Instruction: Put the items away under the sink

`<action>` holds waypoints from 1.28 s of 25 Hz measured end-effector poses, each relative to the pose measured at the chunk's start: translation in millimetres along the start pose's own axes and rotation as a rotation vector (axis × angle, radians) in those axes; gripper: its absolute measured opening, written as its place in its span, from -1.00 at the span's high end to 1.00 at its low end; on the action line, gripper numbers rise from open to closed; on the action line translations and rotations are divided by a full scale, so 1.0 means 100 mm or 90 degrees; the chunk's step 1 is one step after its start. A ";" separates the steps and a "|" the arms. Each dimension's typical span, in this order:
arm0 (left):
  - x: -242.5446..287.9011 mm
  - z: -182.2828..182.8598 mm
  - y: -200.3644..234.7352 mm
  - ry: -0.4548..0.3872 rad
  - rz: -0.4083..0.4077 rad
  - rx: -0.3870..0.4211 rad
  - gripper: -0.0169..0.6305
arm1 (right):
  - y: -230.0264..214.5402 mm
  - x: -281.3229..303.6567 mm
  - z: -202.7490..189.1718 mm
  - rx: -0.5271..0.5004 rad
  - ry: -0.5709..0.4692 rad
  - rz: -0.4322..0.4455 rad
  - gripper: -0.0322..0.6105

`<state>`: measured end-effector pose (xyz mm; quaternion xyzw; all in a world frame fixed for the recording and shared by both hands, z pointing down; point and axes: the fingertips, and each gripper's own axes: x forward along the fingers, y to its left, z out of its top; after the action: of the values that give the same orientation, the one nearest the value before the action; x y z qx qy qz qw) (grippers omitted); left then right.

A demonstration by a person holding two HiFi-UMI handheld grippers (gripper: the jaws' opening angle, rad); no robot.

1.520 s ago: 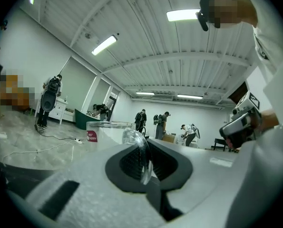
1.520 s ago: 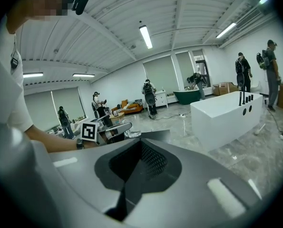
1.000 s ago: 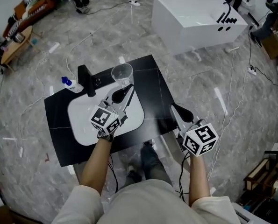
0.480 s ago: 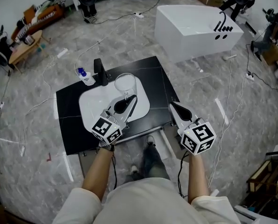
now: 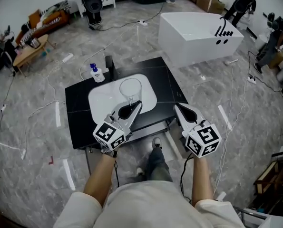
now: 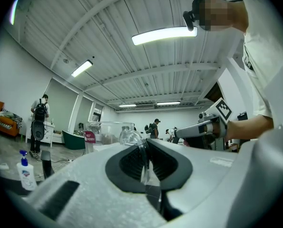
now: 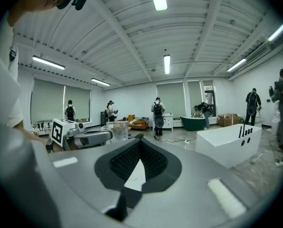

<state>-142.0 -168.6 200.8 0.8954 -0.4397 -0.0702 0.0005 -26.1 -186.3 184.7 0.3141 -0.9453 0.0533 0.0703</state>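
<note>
A clear stemmed glass [image 5: 131, 90] stands upright in my left gripper [image 5: 134, 104], which is shut on its stem above the front rim of the white sink basin [image 5: 101, 103]. In the left gripper view the bowl of the glass [image 6: 110, 131] rises just past the jaws of the left gripper [image 6: 145, 148]. My right gripper [image 5: 178, 107] hovers at the black counter's [image 5: 79, 127] front right corner, jaws shut with nothing in them. The right gripper view looks past the right gripper [image 7: 139, 144] to the left gripper [image 7: 84, 137] and the glass.
A black faucet [image 5: 109, 65] and a blue-pump soap bottle [image 5: 97, 74] stand at the back of the counter. A white bathtub [image 5: 198, 30] sits on the floor beyond. Cables run over the grey floor. My feet [image 5: 153, 160] are below the counter's front edge.
The counter and sink have slid up and right in the head view. The left gripper with the glass now stands nearer the basin's front rim. The right gripper has barely moved.
</note>
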 end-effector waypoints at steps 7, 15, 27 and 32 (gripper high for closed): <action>-0.28 0.12 -0.35 0.003 -0.024 0.015 0.92 | 0.30 -0.32 0.04 -0.006 -0.003 -0.014 0.88; -0.36 0.08 -0.68 0.010 -0.040 0.015 0.92 | 0.35 -0.58 -0.03 -0.003 -0.001 -0.035 0.88; -0.23 -0.33 -1.08 0.005 -0.054 0.029 0.92 | 0.11 -0.93 -0.57 -0.003 0.002 -0.052 0.88; -0.24 -1.00 -1.14 0.005 -0.049 0.030 0.92 | -0.03 -0.88 -1.29 0.004 0.015 -0.054 0.88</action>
<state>-53.8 -85.6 295.4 0.9115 -0.4068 -0.0560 -0.0218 58.5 -118.1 297.5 0.3531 -0.9302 0.0571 0.0825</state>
